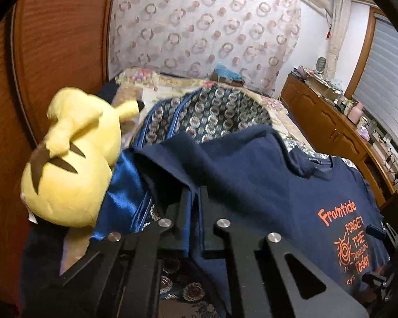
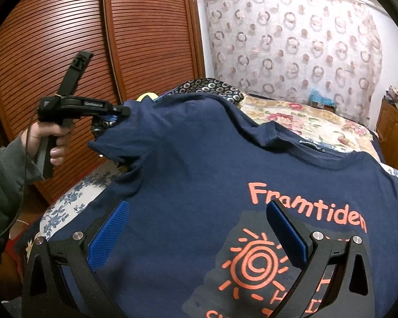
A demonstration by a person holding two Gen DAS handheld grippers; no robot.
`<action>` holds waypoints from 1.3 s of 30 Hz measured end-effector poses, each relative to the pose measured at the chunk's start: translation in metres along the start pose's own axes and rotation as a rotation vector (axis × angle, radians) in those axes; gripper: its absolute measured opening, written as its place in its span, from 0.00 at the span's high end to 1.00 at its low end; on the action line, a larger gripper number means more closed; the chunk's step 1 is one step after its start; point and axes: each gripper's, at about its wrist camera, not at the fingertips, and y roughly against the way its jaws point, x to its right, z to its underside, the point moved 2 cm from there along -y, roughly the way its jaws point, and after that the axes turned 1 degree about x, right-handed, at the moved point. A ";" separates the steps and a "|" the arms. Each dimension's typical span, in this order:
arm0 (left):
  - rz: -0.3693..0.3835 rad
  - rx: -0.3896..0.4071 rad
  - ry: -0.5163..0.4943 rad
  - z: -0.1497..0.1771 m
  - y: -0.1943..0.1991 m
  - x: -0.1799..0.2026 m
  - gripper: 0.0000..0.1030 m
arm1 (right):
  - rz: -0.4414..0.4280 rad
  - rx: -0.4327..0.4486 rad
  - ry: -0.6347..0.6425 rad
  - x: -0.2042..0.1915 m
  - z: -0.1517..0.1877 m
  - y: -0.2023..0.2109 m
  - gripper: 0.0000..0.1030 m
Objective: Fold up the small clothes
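A navy T-shirt (image 2: 199, 175) with orange "Framtide" print lies spread on the bed, neck toward the far side. It also shows in the left wrist view (image 1: 265, 185). My left gripper (image 1: 195, 193) is shut on the shirt's left sleeve and lifts it; it shows from outside in the right wrist view (image 2: 124, 111), pinching the sleeve edge. My right gripper (image 2: 199, 212) is open, its blue pads (image 2: 111, 228) spread wide just above the shirt's printed chest, holding nothing.
A yellow plush toy (image 1: 74, 164) sits at the left by a blue patterned quilt (image 1: 215, 114). A floral bedspread (image 2: 305, 122) covers the bed. Slatted wooden wardrobe doors (image 2: 79, 53) stand left. A cluttered wooden dresser (image 1: 339, 127) lines the right wall.
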 end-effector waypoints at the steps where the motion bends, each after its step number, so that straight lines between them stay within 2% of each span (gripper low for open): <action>1: 0.006 0.009 -0.008 -0.002 0.003 0.004 0.97 | 0.003 0.004 -0.004 0.002 0.000 0.002 0.00; 11: 0.172 0.085 -0.207 -0.032 0.038 0.112 0.98 | 0.084 0.086 -0.087 0.033 -0.003 0.039 0.00; 13: 0.168 0.099 -0.234 -0.035 0.043 0.127 0.98 | 0.102 0.096 -0.111 0.040 -0.001 0.044 0.00; 16: 0.090 0.136 -0.257 -0.041 0.053 0.130 0.96 | 0.123 0.094 -0.131 0.042 0.003 0.045 0.00; 20: 0.042 0.119 -0.230 -0.043 0.053 0.099 0.57 | 0.129 0.082 -0.134 0.028 0.006 0.037 0.00; 24: -0.061 0.048 -0.205 -0.031 0.039 0.058 0.42 | 0.110 0.078 -0.134 0.013 0.006 0.029 0.00; 27: -0.110 -0.013 -0.158 -0.019 0.024 0.026 0.42 | 0.098 0.076 -0.120 0.001 0.007 0.025 0.00; 30: -0.126 -0.079 -0.104 -0.002 0.005 0.002 0.42 | 0.089 0.073 -0.110 -0.010 0.007 0.020 0.00; 33: -0.108 -0.111 -0.057 0.010 -0.010 -0.010 0.42 | 0.084 0.070 -0.110 0.001 0.006 0.018 0.00; 35: -0.078 -0.101 -0.027 0.010 -0.016 -0.013 0.42 | 0.084 0.066 -0.111 0.008 0.004 0.014 0.00; 37: -0.045 -0.100 -0.013 0.008 -0.020 -0.011 0.51 | 0.085 0.063 -0.113 0.014 0.004 0.014 0.00; 38: -0.031 -0.113 -0.021 0.008 -0.023 -0.010 0.59 | 0.086 0.061 -0.114 0.015 0.003 0.015 0.00; 39: -0.041 -0.127 -0.036 0.008 -0.027 -0.009 0.71 | 0.087 0.060 -0.115 0.019 0.002 0.018 0.00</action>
